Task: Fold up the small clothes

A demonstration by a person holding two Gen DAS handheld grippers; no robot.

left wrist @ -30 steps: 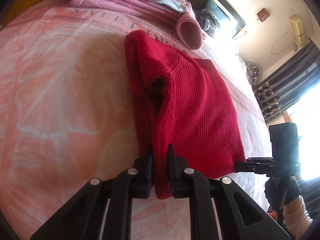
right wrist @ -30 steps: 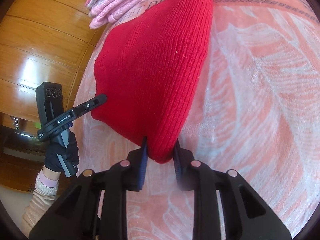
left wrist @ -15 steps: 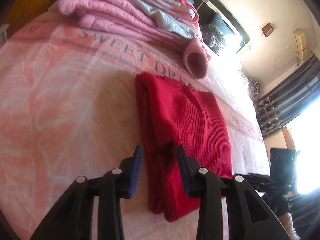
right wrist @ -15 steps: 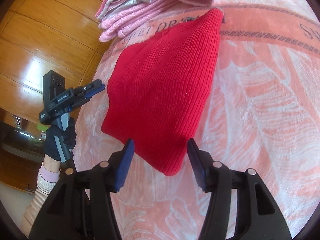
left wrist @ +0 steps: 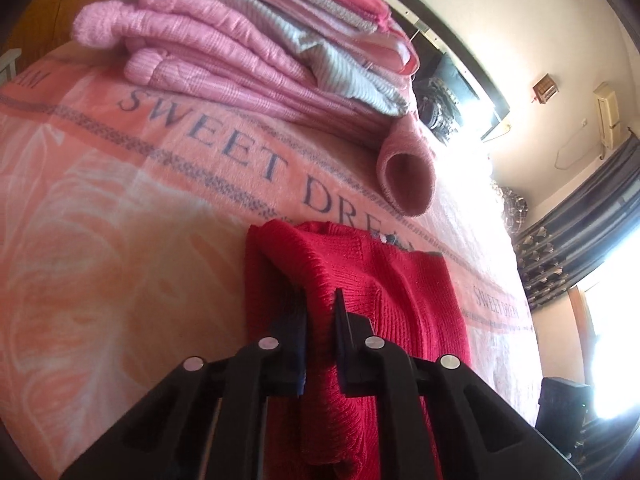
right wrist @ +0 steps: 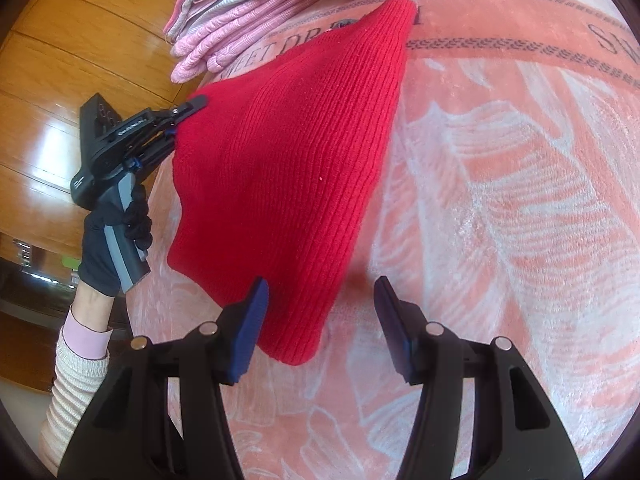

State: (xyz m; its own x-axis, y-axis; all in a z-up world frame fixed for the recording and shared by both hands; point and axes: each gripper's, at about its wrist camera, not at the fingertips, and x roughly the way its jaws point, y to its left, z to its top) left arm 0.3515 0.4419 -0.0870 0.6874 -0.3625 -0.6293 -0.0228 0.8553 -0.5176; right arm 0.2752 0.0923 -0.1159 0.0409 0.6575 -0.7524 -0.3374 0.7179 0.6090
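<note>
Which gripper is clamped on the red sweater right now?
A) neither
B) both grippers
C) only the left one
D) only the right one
C: in the left wrist view the left gripper has its fingers pinched on a fold of the red sweater, while in the right wrist view the right gripper has its fingers spread wide, with the sweater's corner lying loose between them.

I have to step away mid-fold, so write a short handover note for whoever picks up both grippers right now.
Left gripper: shut on the folded edge of the red ribbed knit sweater.
Right gripper: open, straddling the sweater's near corner, gripping nothing.
The sweater lies partly folded on the pink "SWEET DREAM" blanket, just short of the stack of folded pink and grey clothes.
Left: probably finish the fold, then stack it.
</note>
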